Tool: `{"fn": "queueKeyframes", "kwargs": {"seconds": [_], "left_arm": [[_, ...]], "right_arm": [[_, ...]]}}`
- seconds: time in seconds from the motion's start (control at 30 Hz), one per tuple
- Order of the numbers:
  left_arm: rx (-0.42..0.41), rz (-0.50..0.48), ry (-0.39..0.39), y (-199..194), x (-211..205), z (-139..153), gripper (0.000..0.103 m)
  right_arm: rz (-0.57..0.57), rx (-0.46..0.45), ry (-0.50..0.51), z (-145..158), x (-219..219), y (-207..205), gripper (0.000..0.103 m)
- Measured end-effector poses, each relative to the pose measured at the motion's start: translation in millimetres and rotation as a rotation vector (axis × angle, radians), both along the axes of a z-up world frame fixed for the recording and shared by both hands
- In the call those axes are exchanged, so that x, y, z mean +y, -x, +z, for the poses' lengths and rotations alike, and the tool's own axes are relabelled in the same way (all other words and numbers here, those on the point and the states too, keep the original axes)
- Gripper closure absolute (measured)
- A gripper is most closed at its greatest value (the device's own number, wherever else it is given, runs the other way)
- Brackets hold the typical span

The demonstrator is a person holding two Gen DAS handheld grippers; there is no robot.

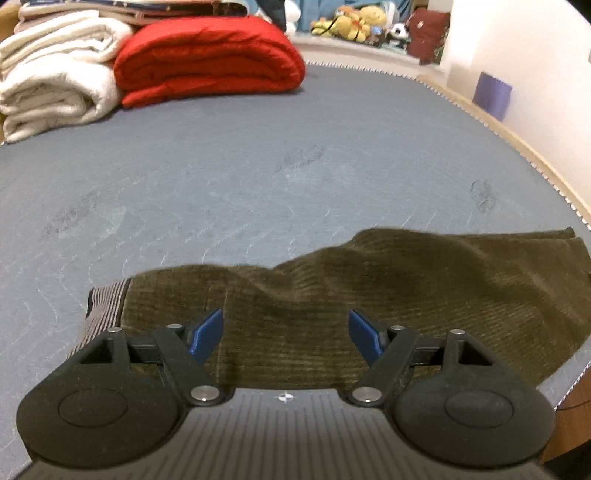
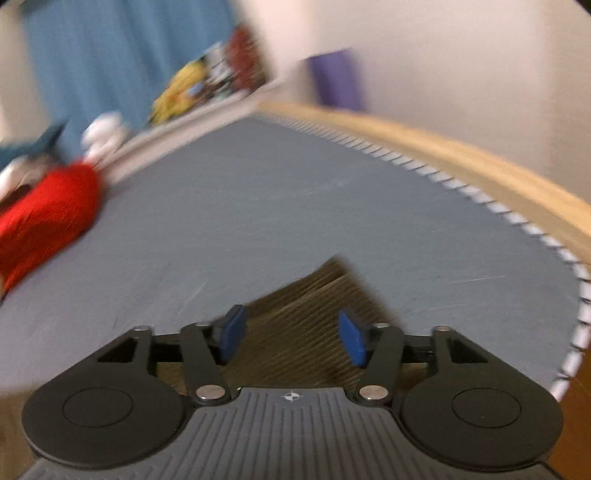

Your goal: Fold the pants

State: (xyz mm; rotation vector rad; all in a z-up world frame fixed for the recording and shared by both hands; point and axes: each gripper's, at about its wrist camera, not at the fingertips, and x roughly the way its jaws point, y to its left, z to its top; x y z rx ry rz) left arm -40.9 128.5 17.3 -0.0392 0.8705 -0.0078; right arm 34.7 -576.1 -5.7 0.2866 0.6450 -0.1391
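Olive-brown corduroy pants [image 1: 369, 295] lie on the grey mattress [image 1: 258, 166] near its front edge, with a striped waistband [image 1: 105, 302] at the left end. My left gripper [image 1: 286, 332] is open just above the pants near the waistband, its blue pads [image 1: 207, 336] spread wide and holding nothing. In the blurred right wrist view, my right gripper [image 2: 291, 336] is open over a corner of the pants [image 2: 306, 325], also holding nothing.
A folded red quilt [image 1: 207, 59] and folded white blankets [image 1: 55, 74] sit at the far left of the mattress. Plush toys [image 1: 354, 22] line the back. A wooden bed rail [image 2: 461, 162] and white wall run along the right. A purple box [image 1: 493, 94] stands by the wall.
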Motion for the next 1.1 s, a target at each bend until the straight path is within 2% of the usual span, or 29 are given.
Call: {"fn": "queueKeyframes", "kwargs": {"seconds": [0.07,0.13,0.17,0.23,0.3,0.37,0.43,0.5,0.53,0.57,0.6,0.63,0.67,0.7,0.77,0.8,0.83,0.9,0.93,1.03,1.1], "left_arm": [[0.089,0.044,-0.025,-6,11,-17,0.027],[0.258,0.108,-0.036,-12,28,-49,0.041],[0.294,0.108,-0.012,-12,35,-58,0.041],[0.272,0.073,-0.032,-9,36,-58,0.041],[0.246,0.095,-0.007,-6,36,-52,0.046],[0.136,0.11,0.041,-3,40,-33,0.046],[0.004,0.123,-0.001,-3,42,-12,0.047],[-0.056,0.136,-0.053,-8,46,-6,0.049],[-0.04,0.154,-0.059,-13,53,-11,0.051],[0.016,0.189,-0.066,-19,64,-21,0.054],[0.116,0.248,-0.071,-27,78,-39,0.065],[0.175,0.286,-0.056,-29,88,-51,0.067],[0.169,0.294,-0.026,-27,95,-54,0.067],[0.163,0.294,-0.031,-27,95,-52,0.071],[0.153,0.296,-0.041,-24,87,-47,0.071],[0.146,0.29,-0.035,-24,83,-44,0.068],[0.132,0.284,-0.023,-22,80,-44,0.061],[0.116,0.276,-0.021,-20,74,-41,0.057],[0.11,0.271,-0.029,-19,70,-41,0.057],[0.08,0.235,-0.032,-18,66,-39,0.056],[0.064,0.209,-0.04,-20,57,-36,0.056]], "right_arm": [[0.022,0.127,0.058,-20,8,-14,0.034],[-0.048,0.291,0.142,-47,4,-26,0.04],[-0.057,0.302,0.151,-53,0,-27,0.045],[-0.059,0.286,0.148,-49,-3,-27,0.045],[-0.085,0.281,0.134,-45,-4,-25,0.045],[-0.101,0.258,0.15,-39,1,-23,0.043],[-0.117,0.226,0.156,-32,2,-22,0.041],[-0.146,0.226,0.151,-34,-3,-22,0.039],[-0.163,0.243,0.152,-37,-6,-21,0.039],[-0.175,0.261,0.155,-41,-8,-21,0.039],[-0.184,0.278,0.16,-45,-10,-22,0.039],[-0.188,0.289,0.172,-48,-12,-22,0.039],[-0.186,0.295,0.191,-50,-12,-23,0.039],[-0.186,0.296,0.207,-50,-11,-24,0.039],[-0.195,0.274,0.226,-46,-6,-22,0.039],[-0.204,0.254,0.232,-43,-6,-21,0.034],[-0.218,0.231,0.243,-39,-7,-19,0.03],[-0.254,0.207,0.265,-36,-13,-17,0.017],[-0.269,0.212,0.263,-37,-17,-16,0.016],[-0.26,0.266,0.197,-49,-28,-16,0.014],[-0.218,0.316,0.144,-62,-32,-17,0.01]]}}
